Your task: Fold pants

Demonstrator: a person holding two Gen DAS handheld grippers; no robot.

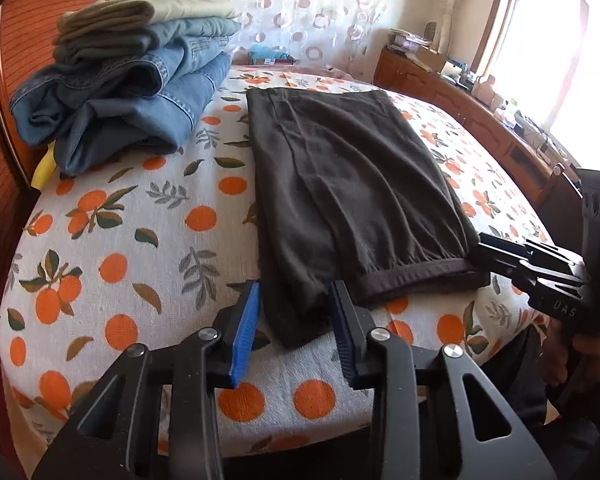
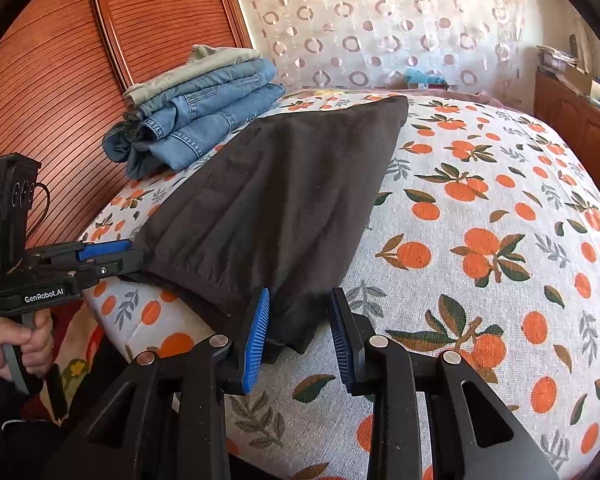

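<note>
Orange-print bedsheet point(image 1: 112, 264) covers the whole bed, with a stack of folded jeans point(image 1: 140, 92) in the upper left of the frame. Dark brown pants point(image 1: 340, 184) lie flat down the middle, folded lengthwise, cuffs toward me at the near edge. My left gripper point(image 1: 296, 312) has its jaws apart around the near-left cuff corner, fabric between the pads but not pinched as far as I can see. My right gripper point(image 2: 300, 320) is the same at the other corner, jaws apart. Risk from here: if I catch only the top layer, the 2 legs could slide apart when lifted and the fold goes crooked.
</note>
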